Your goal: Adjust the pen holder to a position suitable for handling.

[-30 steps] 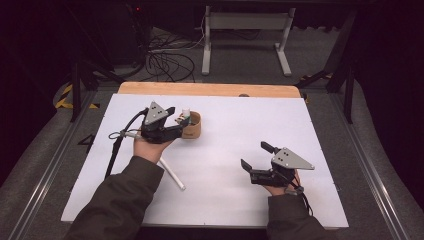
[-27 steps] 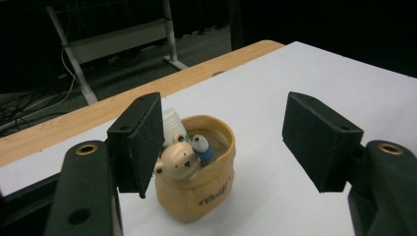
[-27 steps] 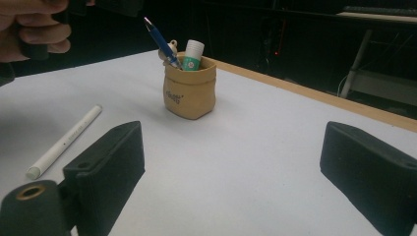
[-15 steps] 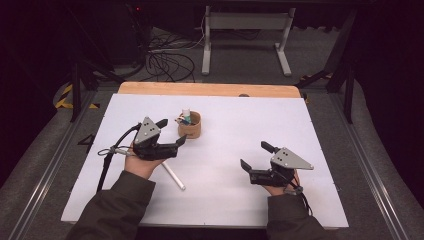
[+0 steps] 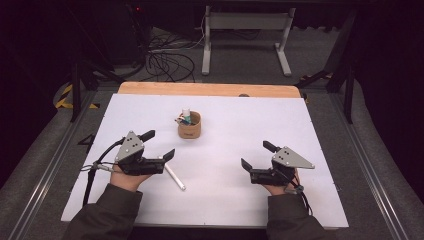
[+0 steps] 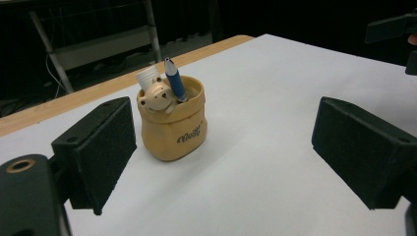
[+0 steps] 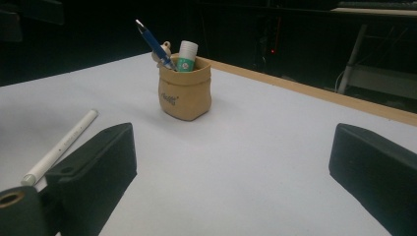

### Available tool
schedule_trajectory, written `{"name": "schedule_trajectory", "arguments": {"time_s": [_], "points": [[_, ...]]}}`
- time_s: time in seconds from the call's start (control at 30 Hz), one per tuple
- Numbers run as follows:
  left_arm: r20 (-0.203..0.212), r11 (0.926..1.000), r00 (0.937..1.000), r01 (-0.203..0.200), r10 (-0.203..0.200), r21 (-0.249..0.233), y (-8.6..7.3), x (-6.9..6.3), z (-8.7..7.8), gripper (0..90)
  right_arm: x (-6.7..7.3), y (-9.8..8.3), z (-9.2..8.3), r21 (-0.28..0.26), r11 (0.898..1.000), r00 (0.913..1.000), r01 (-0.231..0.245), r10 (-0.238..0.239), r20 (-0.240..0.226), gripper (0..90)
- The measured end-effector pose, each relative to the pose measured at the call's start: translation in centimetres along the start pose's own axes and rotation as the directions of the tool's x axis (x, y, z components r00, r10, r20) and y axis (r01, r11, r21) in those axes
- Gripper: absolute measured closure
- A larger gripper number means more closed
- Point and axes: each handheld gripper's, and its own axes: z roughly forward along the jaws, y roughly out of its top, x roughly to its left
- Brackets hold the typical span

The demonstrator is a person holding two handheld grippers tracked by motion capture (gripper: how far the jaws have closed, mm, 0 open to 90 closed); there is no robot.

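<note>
Work in hand: gathering pens into the tan holder (image 5: 189,126); one white pen (image 5: 175,176) lies loose on the worktop (image 5: 240,120), so picking it up looks like the step now.
Left tool (image 5: 161,146): released, jaws spread wide with nothing between them, held low over the worktop and aimed toward the holder.
Right tool (image 5: 255,156): also released and empty, resting near the front edge of the worktop, well apart from the left tool.
White pen: lies flat just beside the left tool, at its near jaw's tip and trailing back toward the person; from the right tool it sits ahead and to the left (image 7: 61,145).
Holder: ahead of the left tool, between its jaws in the left gripper view (image 6: 172,125), near but not touching; upright, with a small bear figure (image 6: 156,96) on its rim.
Already in the holder: a blue pen (image 6: 175,80) leaning on the rim and a white-capped green stick (image 7: 186,56).
Doing it well: I judge the left tool should swing back over the white pen, jaws set across its barrel near the middle, then lower until both pads straddle it before clenching.
Risk: a round barrel on a smooth worktop may roll if one pad touches first.
Afterwards: tip it upright and enter the free gap beside the blue pen.
</note>
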Motion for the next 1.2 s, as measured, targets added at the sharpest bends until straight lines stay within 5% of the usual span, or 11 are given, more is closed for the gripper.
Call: {"name": "schedule_trajectory", "arguments": {"time_s": [0.57, 1.2], "points": [[-0.034, 0.9996, 0.9993, 0.019, -0.018, 0.019, -3.4, 0.9, -3.0, 6.5, 0.0, 0.0, 0.4, 0.001, 1.000, 0.9993, -0.008, 0.008, -0.037, 0.0], [-0.047, 0.9994, 0.9984, 0.031, -0.030, 0.016, -3.9, 1.4, -3.7, 7.4, 0.5, 0.4, 0.3, -0.026, 0.999, 0.9993, 0.034, -0.034, 0.017, 0.7]]}}
